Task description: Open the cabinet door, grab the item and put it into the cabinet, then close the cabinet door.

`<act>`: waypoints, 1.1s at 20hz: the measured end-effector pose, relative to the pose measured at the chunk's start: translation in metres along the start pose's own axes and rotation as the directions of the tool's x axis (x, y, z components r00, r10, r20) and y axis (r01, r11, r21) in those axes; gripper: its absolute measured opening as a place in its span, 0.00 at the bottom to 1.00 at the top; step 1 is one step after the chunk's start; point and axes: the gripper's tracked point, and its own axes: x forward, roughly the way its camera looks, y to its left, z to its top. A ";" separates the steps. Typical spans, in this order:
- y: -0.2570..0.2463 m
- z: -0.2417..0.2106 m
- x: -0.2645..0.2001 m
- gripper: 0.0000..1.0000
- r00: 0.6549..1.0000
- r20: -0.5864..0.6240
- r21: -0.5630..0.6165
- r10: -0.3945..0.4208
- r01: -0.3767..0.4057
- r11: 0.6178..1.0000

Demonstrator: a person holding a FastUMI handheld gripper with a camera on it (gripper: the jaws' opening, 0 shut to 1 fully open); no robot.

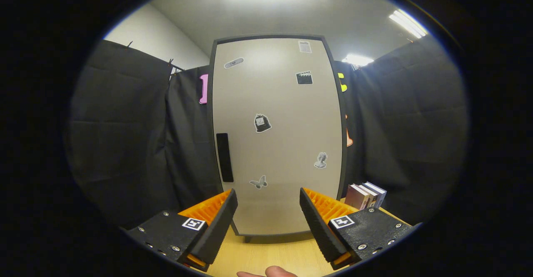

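Cabinet door (277, 135) shut, stickered; fingers (225, 214) apart, empty.

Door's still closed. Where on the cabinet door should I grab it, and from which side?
Take the dark vertical handle near the left edge of the cabinet door, coming straight from the front. It is the only graspable feature on the flat panel, so the hinges are probably on the right. The gripper is open and holds nothing, short of the door; shift it left and up.

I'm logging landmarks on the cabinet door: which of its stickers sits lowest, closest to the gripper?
The butterfly sticker, just beyond the open gripper, beside the foot of the dark handle on the cabinet door. The bust, bag and clapperboard stickers sit higher.
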 end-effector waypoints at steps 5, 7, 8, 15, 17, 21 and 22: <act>-0.002 -0.001 0.003 0.93 1.000 -0.011 -0.001 -0.002 0.002 1.000; -0.001 0.000 0.006 0.93 1.000 -0.012 -0.003 0.000 0.000 1.000; 0.000 0.001 0.010 0.93 1.000 -0.010 -0.004 0.001 -0.001 1.000; 0.026 0.010 0.083 0.93 1.000 0.003 0.013 0.028 -0.028 1.000; 0.040 0.005 0.109 0.93 0.999 0.001 0.008 0.044 -0.044 0.999; 0.070 -0.013 0.149 0.93 0.996 -0.033 -0.013 0.078 -0.078 0.997; 0.078 -0.019 0.158 0.93 0.995 -0.043 -0.009 0.087 -0.087 0.996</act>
